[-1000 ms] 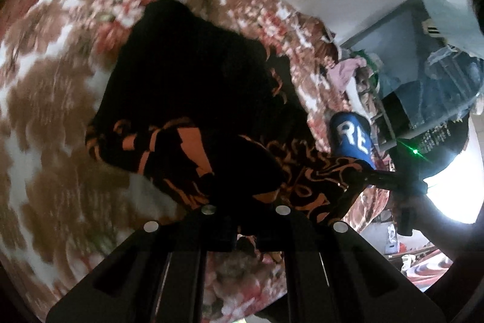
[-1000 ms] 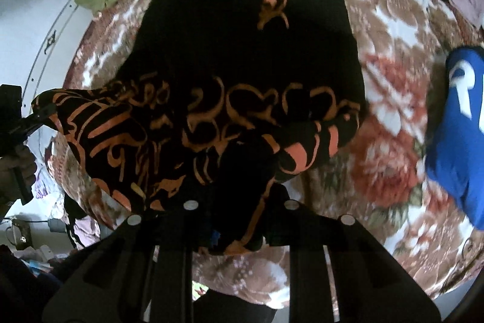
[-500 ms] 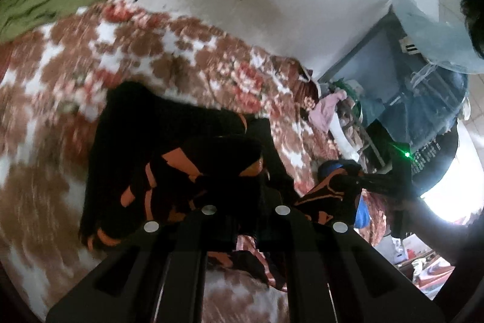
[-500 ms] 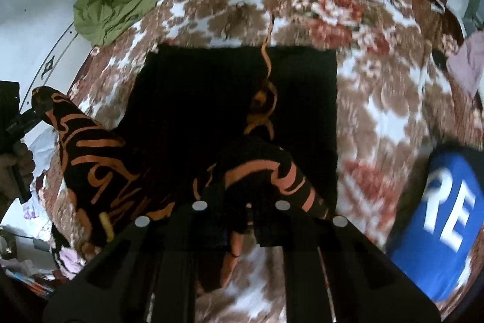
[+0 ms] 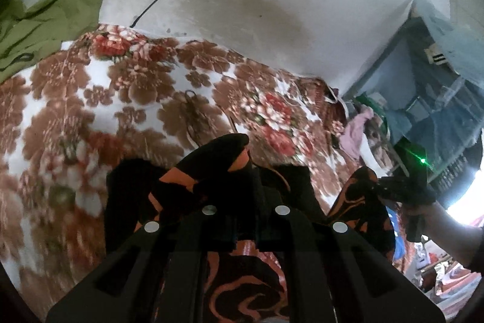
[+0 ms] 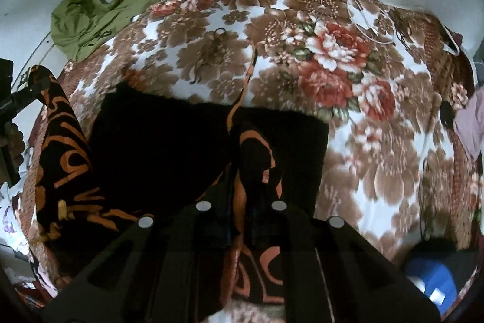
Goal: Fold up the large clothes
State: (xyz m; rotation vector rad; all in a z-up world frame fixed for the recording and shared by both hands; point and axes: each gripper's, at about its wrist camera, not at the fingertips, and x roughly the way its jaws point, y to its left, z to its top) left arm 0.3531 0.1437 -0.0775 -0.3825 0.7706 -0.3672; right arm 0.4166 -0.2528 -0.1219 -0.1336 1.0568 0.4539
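Right wrist view: both grippers' jaws are pinching the soft black-and-orange patterned garment (image 6: pixel 169 147) by near corners above the floral-blanket bed (image 6: pixel 348 65); limp, light, drapes.

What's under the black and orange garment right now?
The floral blanket lies under the black and orange garment and shows all around it. Whatever lies beneath the flat black part is covered. Both the left gripper and right gripper pinch lifted edges.

The blue printed cloth (image 6: pixel 432 283) blurs at the frame edge; the floral brown-and-white bedspread (image 5: pixel 45 171) smears into blur at left.
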